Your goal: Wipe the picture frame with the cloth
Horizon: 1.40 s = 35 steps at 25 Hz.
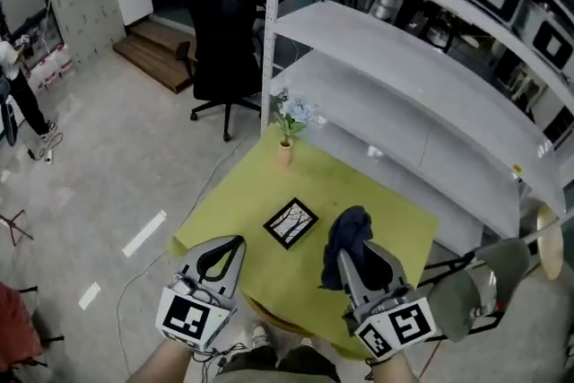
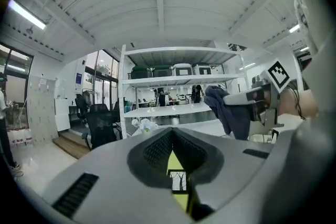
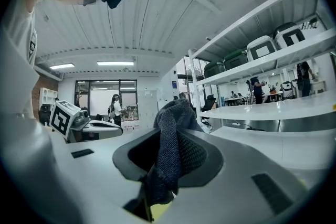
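A small black picture frame (image 1: 291, 222) with a tree drawing lies flat near the middle of the yellow-green table (image 1: 233, 211). My right gripper (image 1: 352, 257) is shut on a dark blue cloth (image 1: 349, 239), which bunches over its tips just right of the frame and above the table. In the right gripper view the cloth (image 3: 169, 155) hangs out from between the closed jaws of the right gripper (image 3: 169, 136). My left gripper (image 1: 236, 243) hovers at the table's near left, shut and holding nothing. Its own view shows the frame (image 2: 178, 180) through a slit under the jaw tips (image 2: 172, 132).
A small vase of pale flowers (image 1: 286, 137) stands at the table's far corner. White shelving (image 1: 404, 58) runs behind and to the right. A black office chair (image 1: 222, 45) is on the floor beyond, a grey stool (image 1: 489, 278) at the right, and a person (image 1: 22, 94) far left.
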### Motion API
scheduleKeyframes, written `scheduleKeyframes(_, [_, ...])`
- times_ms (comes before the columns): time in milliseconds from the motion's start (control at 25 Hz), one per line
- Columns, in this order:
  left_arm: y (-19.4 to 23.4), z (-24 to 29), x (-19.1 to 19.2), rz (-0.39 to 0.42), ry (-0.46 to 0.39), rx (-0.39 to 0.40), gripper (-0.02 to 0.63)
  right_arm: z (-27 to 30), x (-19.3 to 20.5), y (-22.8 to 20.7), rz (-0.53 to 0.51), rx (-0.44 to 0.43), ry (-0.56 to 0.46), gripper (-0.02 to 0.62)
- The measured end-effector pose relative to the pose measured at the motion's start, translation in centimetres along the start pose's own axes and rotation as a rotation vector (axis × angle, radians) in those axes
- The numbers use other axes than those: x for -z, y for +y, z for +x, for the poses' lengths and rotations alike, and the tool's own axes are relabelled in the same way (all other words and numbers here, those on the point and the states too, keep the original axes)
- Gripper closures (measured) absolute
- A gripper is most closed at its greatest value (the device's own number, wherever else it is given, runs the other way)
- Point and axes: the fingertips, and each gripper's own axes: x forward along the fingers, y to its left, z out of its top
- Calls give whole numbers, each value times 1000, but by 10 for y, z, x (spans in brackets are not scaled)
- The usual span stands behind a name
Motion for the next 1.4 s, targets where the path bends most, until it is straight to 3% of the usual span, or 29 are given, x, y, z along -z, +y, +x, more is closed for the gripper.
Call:
scheduleKeyframes(200, [17,23,-5,-113,-45,-57,598,20,10,-22,19,-20,23,502])
scheduleKeyframes(600, [29,91,45,-83,67,-81,598,77,40,-57,5,-96,98,502])
scheduleKeyframes(920, [49,143,131,-170,210,-85,598,134,95,-79,-6,-138,175,502])
scheduleKeyframes(1400, [59,182,267,-326,398,-76,598,175,197,-102,50,-116,311,502])
